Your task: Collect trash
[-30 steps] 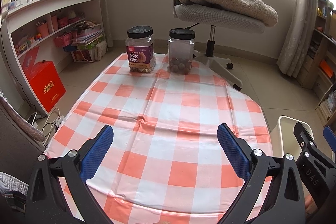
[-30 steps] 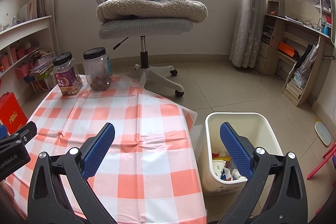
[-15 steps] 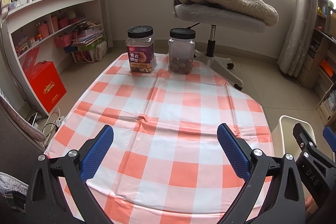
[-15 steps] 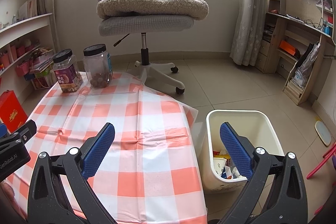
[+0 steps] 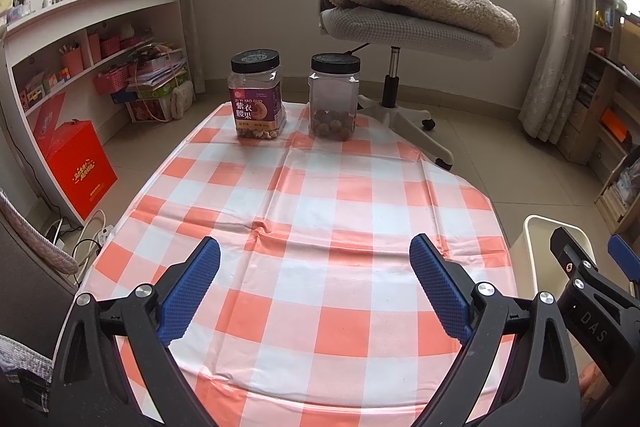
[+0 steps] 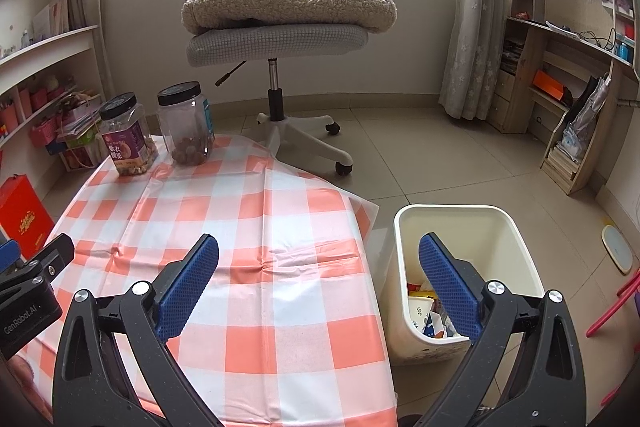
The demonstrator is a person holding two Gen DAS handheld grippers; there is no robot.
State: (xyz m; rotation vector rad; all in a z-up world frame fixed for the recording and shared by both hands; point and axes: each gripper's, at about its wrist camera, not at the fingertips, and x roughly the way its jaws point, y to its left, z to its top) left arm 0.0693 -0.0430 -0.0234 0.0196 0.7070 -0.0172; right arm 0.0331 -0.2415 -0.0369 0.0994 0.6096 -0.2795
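A cream trash bin stands on the floor right of the table, with several pieces of trash in its bottom. Its rim also shows in the left wrist view. My right gripper is open and empty, held over the table's right edge and the bin. My left gripper is open and empty above the near half of the checked tablecloth. No loose trash shows on the cloth.
Two black-lidded jars stand at the table's far end: one with a purple label, one clear with brown nuts. An office chair with a blanket and plush monkey stands behind. Shelves line both walls; a red box sits left.
Both views have shifted slightly, the cameras pulling back and up a little. Both grippers stay open and empty; nothing on the table moved.
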